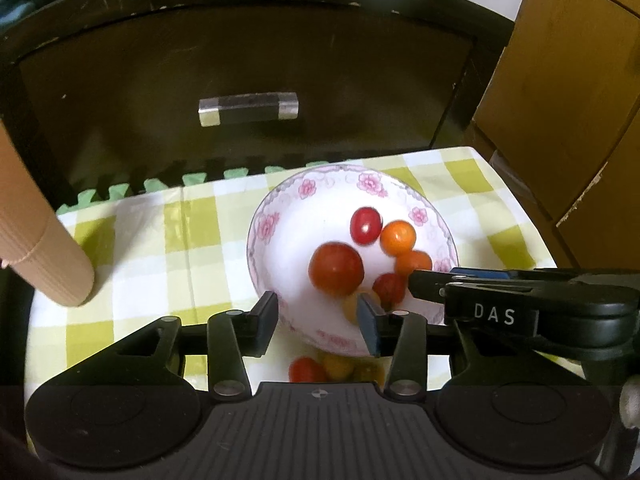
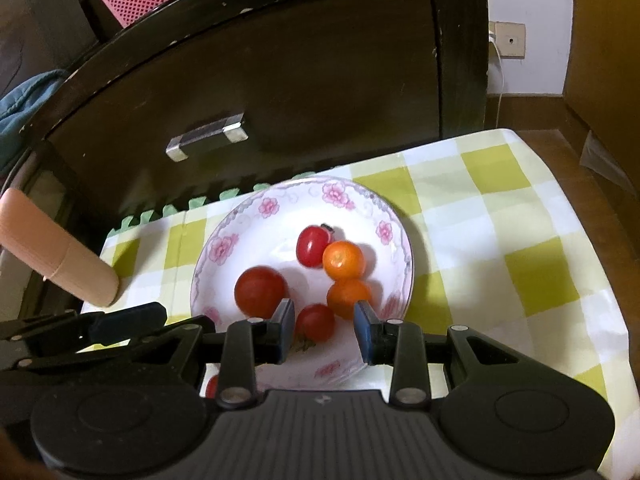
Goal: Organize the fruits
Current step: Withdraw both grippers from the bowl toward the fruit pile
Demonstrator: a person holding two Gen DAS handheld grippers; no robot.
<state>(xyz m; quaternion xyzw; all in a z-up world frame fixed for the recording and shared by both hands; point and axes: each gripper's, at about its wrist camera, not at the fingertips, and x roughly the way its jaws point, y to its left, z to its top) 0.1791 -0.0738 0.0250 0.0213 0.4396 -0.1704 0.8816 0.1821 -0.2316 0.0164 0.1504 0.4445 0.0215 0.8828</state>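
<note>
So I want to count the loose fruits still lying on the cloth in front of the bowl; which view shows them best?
The left wrist view: a red fruit and two yellowish ones lie below the bowl, between the gripper's arms. The right wrist view shows only a red sliver beside its own gripper's arm.

A home: dark wooden cabinet (image 2: 260,80); checked tablecloth (image 2: 500,220); flowered bowl (image 2: 280,204)

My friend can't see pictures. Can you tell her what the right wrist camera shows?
A flowered white bowl on a green-checked tablecloth holds five small red and orange tomatoes. The right gripper hangs over its near edge, jaws apart and holding nothing, facing a dark cabinet.
</note>
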